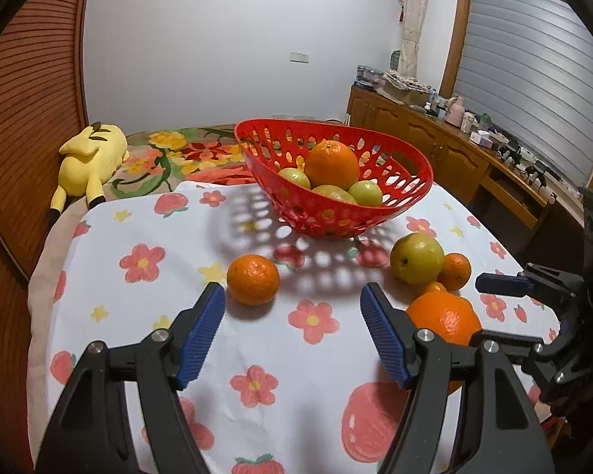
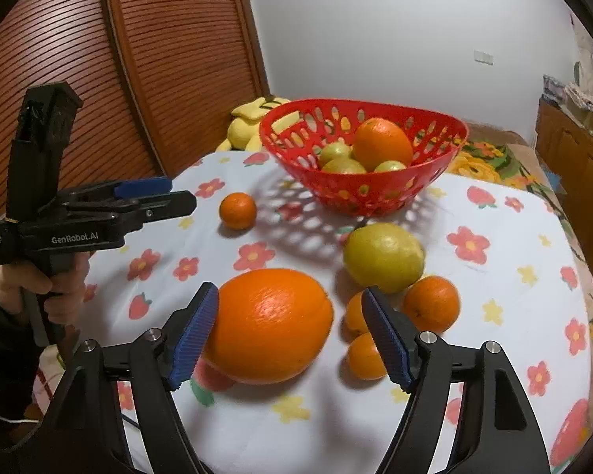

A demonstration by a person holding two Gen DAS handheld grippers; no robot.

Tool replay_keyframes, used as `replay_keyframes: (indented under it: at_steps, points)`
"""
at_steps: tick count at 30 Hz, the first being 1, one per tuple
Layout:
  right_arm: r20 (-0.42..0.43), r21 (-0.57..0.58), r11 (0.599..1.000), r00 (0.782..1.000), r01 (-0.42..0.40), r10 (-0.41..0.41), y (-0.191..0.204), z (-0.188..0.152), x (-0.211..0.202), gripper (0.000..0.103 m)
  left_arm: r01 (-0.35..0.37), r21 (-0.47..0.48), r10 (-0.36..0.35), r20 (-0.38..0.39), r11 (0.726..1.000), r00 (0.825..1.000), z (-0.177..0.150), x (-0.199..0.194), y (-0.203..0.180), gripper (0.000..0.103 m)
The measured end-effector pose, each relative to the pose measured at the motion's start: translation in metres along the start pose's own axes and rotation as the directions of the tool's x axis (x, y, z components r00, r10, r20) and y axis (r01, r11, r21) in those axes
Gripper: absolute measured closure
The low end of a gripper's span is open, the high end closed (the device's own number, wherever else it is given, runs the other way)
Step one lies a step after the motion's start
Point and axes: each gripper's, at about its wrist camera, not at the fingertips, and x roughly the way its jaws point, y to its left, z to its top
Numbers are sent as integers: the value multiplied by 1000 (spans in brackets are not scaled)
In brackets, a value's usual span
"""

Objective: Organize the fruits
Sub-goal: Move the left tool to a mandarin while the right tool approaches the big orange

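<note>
Right wrist view, right gripper (image 2: 290,330) spread wide, large orange (image 2: 271,326) between its jaws, ungripped.

The worktop (image 2: 494,339) is covered by a white cloth (image 1: 146,237) printed with red flowers, yellow stars and strawberries. On it stands a red perforated basket (image 2: 375,193) near the far edge (fruit sits inside). In front of the basket, apart to the left, lies a lone small orange (image 2: 238,211). To the right lie a yellow-green fruit (image 2: 383,256), three small oranges (image 2: 433,303) clustered just beside it, and a large orange (image 2: 271,326) nearest the cameras, close to that cluster.
</note>
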Motion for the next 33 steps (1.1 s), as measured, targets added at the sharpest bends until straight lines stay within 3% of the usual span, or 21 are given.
replay_keyframes:
  at_steps: [23,33]
  points:
    - [-38,-1,999,999,-37,37,12,-10,31,15,-15,-50,14,-27,999,1000,-16,8,15,32]
    - [-64,30,996,994,-88,90,13,-9,47,12,-22,-53,20,-32,998,999,-18,10,17,32]
